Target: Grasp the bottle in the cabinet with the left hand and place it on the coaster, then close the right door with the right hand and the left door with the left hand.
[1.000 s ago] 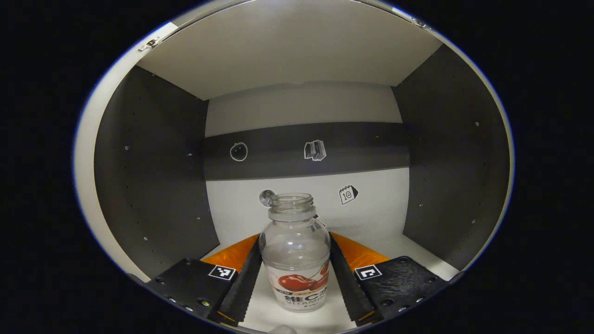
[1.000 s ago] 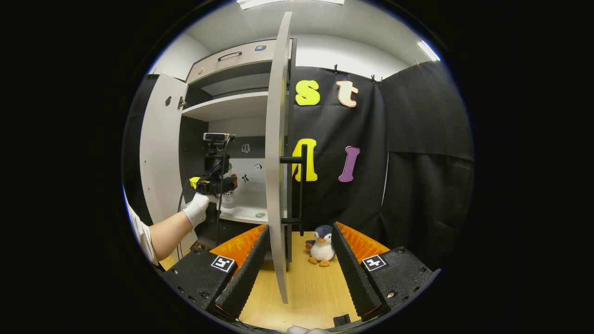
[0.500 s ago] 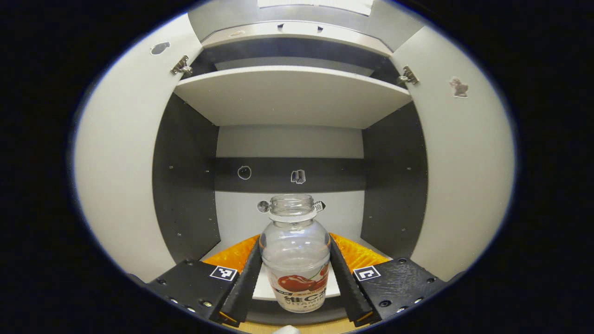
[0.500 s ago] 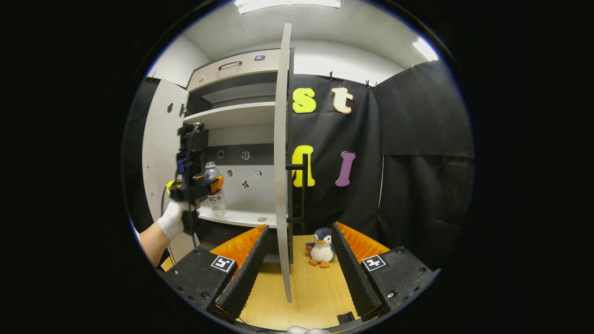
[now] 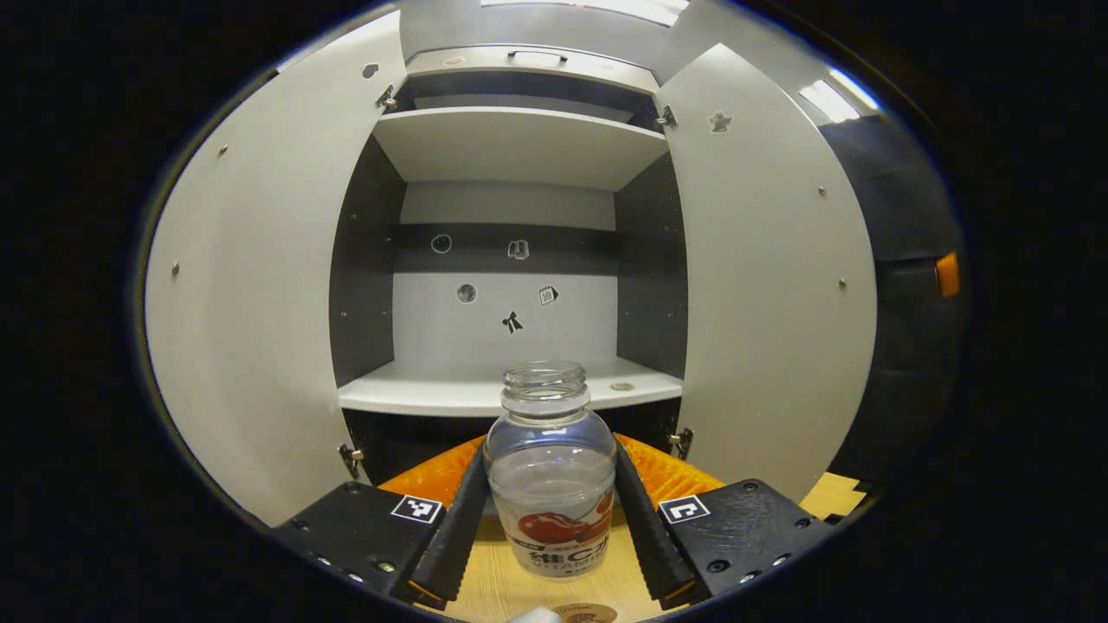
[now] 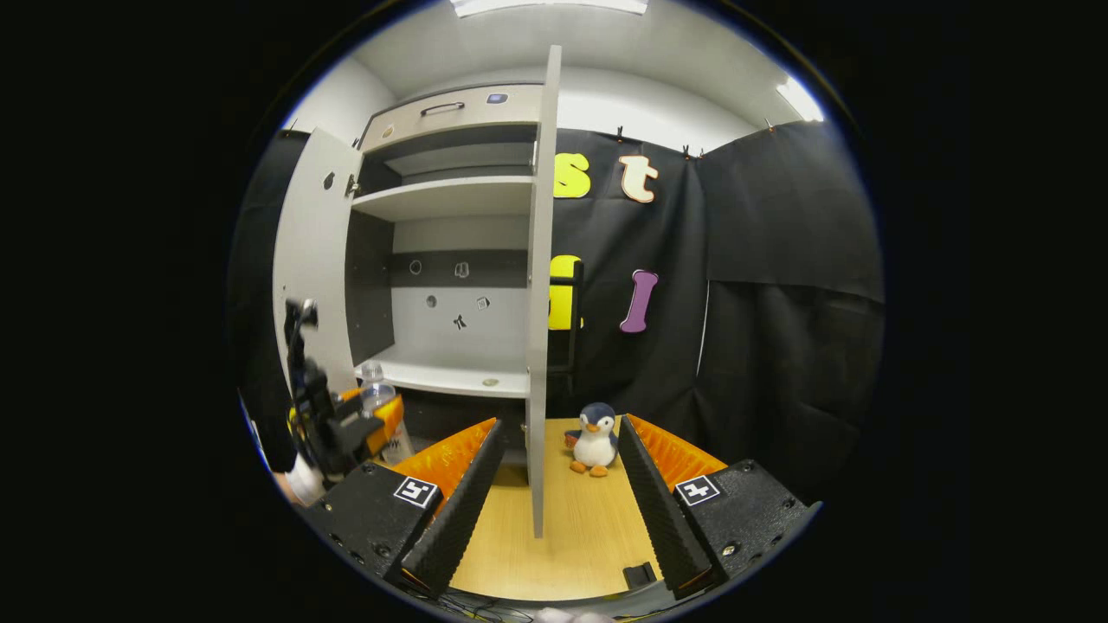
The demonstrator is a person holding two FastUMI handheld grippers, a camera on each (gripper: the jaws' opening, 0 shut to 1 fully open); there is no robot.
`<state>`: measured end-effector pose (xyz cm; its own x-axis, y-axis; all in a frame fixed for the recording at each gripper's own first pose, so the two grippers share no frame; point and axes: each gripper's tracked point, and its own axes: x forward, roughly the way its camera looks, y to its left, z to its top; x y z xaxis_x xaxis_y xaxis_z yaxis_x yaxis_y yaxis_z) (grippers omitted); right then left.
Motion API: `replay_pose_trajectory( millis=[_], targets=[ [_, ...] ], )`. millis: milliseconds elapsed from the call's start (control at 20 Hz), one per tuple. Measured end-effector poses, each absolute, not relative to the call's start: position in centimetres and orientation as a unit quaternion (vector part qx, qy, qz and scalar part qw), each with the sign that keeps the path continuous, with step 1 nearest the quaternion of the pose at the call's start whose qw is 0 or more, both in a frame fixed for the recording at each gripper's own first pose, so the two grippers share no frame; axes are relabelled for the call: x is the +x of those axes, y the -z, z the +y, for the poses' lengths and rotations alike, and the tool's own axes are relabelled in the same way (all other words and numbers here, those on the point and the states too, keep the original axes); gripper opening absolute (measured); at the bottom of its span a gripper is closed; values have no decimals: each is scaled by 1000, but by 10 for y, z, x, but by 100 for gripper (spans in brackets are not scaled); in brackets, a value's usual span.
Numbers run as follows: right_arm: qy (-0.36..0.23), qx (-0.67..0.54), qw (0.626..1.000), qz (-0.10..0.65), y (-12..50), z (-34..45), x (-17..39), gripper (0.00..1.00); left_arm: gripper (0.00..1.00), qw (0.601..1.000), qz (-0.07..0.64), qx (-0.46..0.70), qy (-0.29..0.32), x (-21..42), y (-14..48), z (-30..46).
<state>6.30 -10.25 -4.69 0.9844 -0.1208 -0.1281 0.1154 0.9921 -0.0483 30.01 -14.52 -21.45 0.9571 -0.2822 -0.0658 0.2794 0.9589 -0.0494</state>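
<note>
Left gripper view: left claw [image 5: 550, 510] clamped on uncapped bottle [image 5: 550, 472], held upright above table [image 5: 493, 588], in front of open cabinet [image 5: 511, 394]; coaster [image 5: 585, 613] at bottom edge. Right gripper view: right claw [image 6: 554, 493] open, empty, straddling right door [image 6: 538, 303] edge without touching; penguin toy [image 6: 594, 439] beyond

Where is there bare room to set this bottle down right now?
The cabinet shelf is bare apart from a small round thing near its right end. The wooden tabletop is open between the right door and the plush penguin. It is tighter below the bottle, where the coaster lies just under the left tool.
</note>
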Motion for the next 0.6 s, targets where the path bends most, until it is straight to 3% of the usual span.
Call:
replay_pose_trajectory(
  millis=[200,600],
  targets=[
    [51,-40,994,84,56,-98,62,82,79,986,51,-28,158,281,275,-154],
    [25,-71,990,116,70,-90,80,82,76,980,58,-20,187,244,357,-181]
  ],
)
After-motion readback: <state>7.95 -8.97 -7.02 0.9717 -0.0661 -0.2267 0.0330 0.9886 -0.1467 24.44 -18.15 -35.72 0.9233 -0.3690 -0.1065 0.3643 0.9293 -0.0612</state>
